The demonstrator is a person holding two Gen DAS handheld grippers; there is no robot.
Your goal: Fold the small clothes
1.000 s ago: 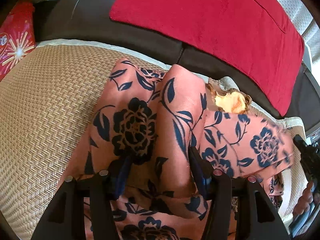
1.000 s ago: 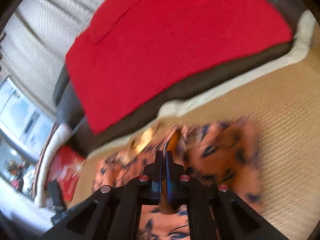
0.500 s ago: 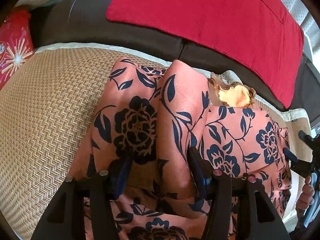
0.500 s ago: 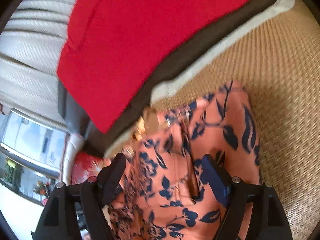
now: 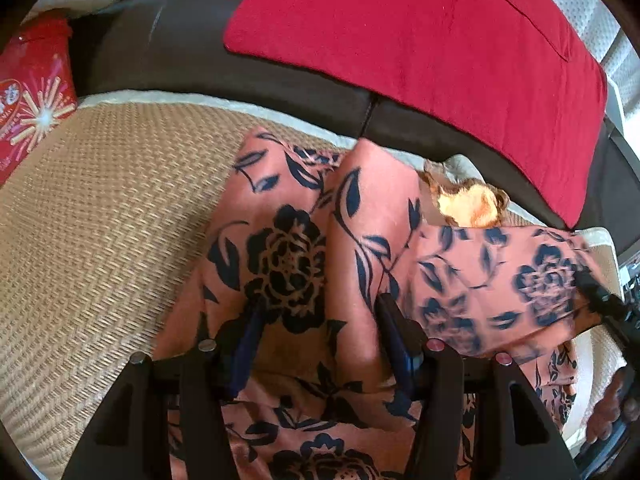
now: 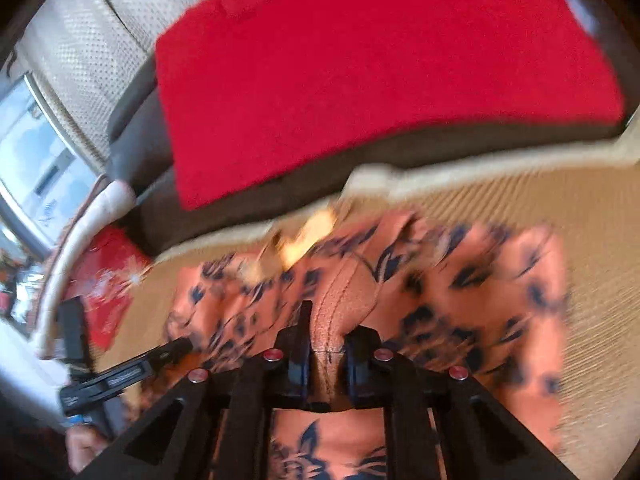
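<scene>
Garment: the salmon floral garment (image 5: pixel 384 240) lies on the woven mat (image 5: pixel 100 220), just in front of the red cushion (image 5: pixel 420 40), long axis running side to side along the cushion's lower edge.
Left gripper (image 5: pixel 320 320): fingers spread wide, holding nothing, resting over the garment's middle with a raised fold between them.
Right gripper (image 6: pixel 326 332): fingers clenched on a seamed ridge of the cloth, at the end of the garment farther from the red tin (image 5: pixel 32 92).
Key relation: the pinched end lies to the right of the left gripper, so I'd judge the fold carries it leftward, across toward the tin side.
Nearer hand: the right one.
</scene>
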